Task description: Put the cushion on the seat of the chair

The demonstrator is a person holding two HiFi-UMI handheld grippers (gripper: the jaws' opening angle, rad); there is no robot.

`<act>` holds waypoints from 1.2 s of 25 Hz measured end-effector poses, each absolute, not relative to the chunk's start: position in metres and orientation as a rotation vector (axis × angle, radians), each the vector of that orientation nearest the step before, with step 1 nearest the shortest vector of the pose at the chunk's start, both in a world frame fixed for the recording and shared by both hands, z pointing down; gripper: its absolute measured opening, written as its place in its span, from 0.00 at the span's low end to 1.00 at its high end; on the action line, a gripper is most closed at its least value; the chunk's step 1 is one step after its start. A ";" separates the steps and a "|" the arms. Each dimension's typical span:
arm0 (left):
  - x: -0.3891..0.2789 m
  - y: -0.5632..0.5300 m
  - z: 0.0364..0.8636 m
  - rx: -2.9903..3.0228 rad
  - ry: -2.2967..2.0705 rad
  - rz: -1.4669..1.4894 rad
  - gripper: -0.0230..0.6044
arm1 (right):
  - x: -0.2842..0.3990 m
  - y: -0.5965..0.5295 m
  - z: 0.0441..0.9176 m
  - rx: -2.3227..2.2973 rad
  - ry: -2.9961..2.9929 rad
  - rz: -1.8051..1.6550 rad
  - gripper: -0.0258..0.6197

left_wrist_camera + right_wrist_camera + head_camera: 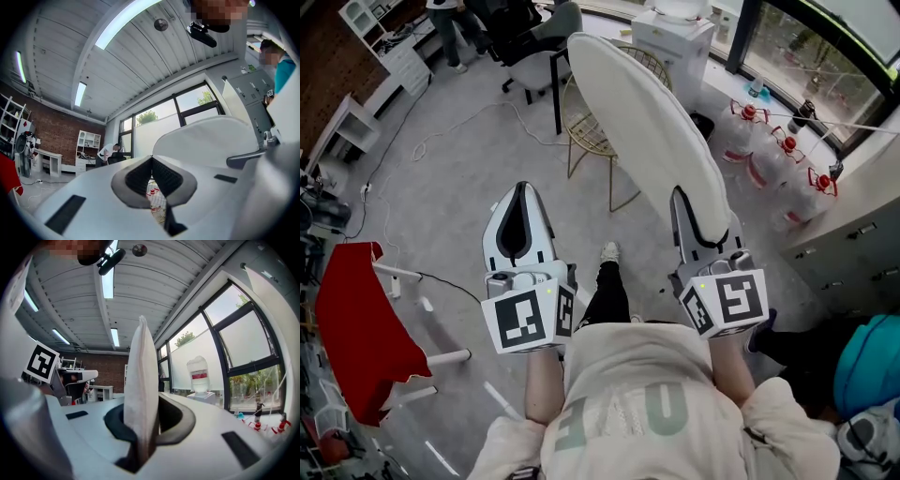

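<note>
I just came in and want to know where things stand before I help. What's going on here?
A person holds a gripper in each hand. The right gripper is shut on the edge of a white cushion and holds it up on edge in the air. The left gripper is shut with nothing between its jaws, beside the other one. A gold wire chair stands on the floor just ahead, partly behind the cushion in the head view. The cushion is not on the seat yet.
</note>
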State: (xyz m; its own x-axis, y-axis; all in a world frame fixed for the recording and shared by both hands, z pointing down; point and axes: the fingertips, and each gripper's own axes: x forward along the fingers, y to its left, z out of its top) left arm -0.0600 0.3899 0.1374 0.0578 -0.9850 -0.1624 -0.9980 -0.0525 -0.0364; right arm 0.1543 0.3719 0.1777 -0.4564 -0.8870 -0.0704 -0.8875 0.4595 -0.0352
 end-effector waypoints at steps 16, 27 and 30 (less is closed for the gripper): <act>-0.095 0.246 0.164 -2.172 2.051 0.171 0.06 | 0.126 0.227 0.200 -1.602 2.591 0.020 0.11; -0.143 0.000 0.135 -2.224 1.910 0.120 0.06 | 0.066 0.007 0.168 -1.666 2.576 0.095 0.11; -0.160 -0.057 0.125 -2.191 1.896 0.139 0.06 | 0.050 -0.051 0.159 -1.667 2.568 0.124 0.11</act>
State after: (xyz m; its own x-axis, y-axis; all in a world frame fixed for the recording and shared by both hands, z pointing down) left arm -0.1597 -0.0570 0.1254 0.1534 -0.9618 -0.2269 -0.9845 -0.1291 -0.1184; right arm 0.0499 -0.0513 0.1590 -0.4061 -0.9074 -0.1085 -0.9136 0.4058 0.0258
